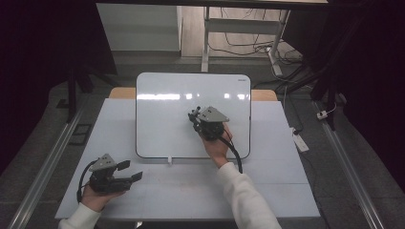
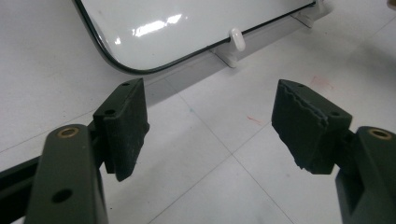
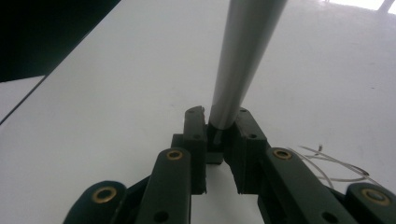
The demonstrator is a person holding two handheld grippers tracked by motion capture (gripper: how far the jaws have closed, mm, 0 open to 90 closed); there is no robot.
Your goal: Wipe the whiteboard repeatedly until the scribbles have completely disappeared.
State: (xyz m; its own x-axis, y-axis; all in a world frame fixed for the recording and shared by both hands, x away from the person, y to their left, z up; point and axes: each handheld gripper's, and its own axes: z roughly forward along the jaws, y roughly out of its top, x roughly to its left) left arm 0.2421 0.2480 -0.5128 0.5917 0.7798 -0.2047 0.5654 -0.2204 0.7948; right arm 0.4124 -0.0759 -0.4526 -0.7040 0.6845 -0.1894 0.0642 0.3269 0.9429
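A white whiteboard (image 1: 162, 114) lies flat on the table's far middle. Over its right half hovers my right gripper (image 1: 195, 115), held by a hand in a white sleeve. In the right gripper view the right gripper (image 3: 219, 122) is shut on a smooth grey pen (image 3: 243, 56) that runs up and away from the jaws over the whiteboard (image 3: 116, 93). Faint thin grey strokes (image 3: 329, 163) mark the board just to its right. My left gripper (image 1: 130, 171) rests at the table's front left, open with nothing between its pads (image 2: 126, 126), facing the whiteboard's near corner (image 2: 140, 37).
The white table (image 1: 267, 186) has bare room in front of and beside the board. A small white clip (image 2: 236, 38) sits on the board's near edge. Behind the table stand a desk frame (image 1: 206, 43) and floor cables (image 1: 248, 47); a power strip (image 1: 300, 140) lies at the right.
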